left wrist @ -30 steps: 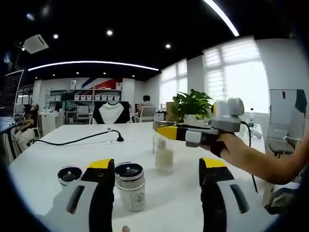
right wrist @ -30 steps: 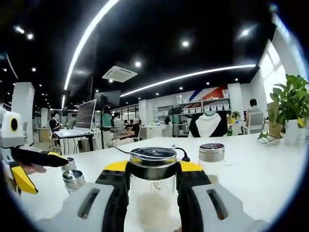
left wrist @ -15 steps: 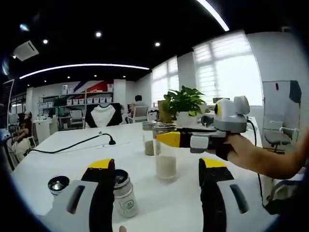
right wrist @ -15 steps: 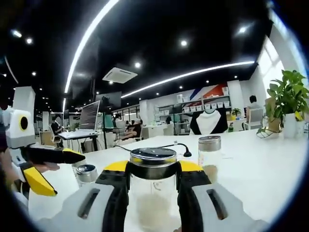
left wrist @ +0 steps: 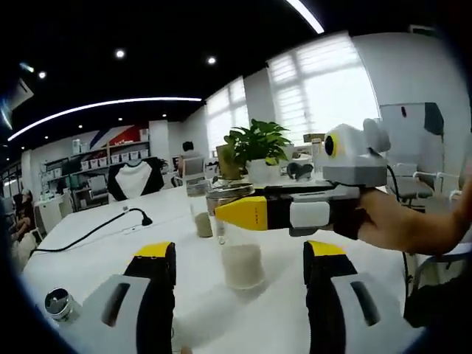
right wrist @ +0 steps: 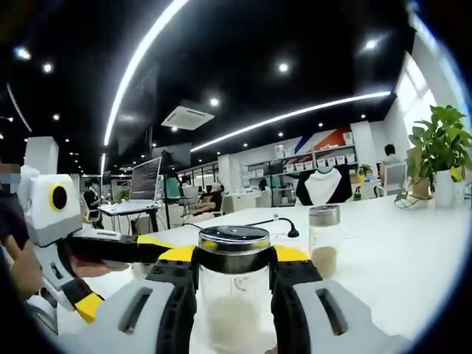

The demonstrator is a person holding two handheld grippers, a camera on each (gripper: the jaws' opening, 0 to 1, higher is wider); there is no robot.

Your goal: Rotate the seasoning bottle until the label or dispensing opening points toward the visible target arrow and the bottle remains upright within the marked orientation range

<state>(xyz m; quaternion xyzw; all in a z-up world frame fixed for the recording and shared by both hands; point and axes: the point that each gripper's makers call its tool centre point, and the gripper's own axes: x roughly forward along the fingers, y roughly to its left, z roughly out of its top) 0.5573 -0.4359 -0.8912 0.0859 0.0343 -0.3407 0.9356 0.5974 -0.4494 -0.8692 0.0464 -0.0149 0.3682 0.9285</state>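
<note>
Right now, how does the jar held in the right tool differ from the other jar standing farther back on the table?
The held jar is clamped between the right tool's jaws; the far jar stands free on the white table. The held jar has a dark-topped lid and pale contents; the far jar has a plain silver lid and browner contents. Both are clear, upright, and partly filled.

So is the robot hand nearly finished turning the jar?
Done: the right gripper is clamped on the seasoning bottle, which stands upright. In hand: holding it; the left gripper is open nearby. Left: I can't see an arrow or label, so I can't tell if it's aimed.
</note>
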